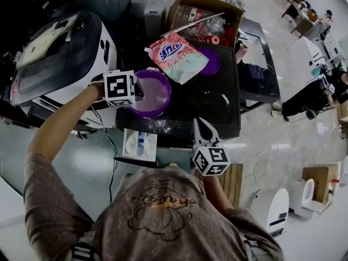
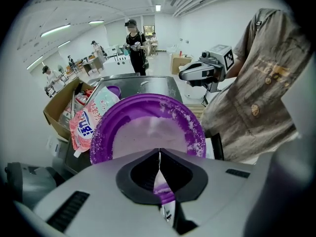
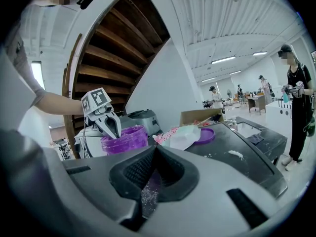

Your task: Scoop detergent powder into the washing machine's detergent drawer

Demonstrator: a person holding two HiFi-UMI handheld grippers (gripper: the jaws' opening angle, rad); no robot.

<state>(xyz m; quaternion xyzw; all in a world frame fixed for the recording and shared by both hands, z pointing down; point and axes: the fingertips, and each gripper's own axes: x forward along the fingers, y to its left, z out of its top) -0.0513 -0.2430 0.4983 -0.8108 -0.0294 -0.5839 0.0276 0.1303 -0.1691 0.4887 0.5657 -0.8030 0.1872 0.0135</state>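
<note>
Left tool clamps the purple tub at its rim, right tool near the tub pinches a powdery purple scoop; scooping seems next, needing a dip into the tub.

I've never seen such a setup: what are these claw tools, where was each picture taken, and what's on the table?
No robot: a person holds a pair of two-jaw tools. One picture looks down from a head camera; the others come from cameras on the tools. The left gripper pinches the rim of a purple tub of powder. The right gripper is shut on a small purple piece I cannot identify. On the table lie a detergent bag, a purple lid and spilled powder.
</note>
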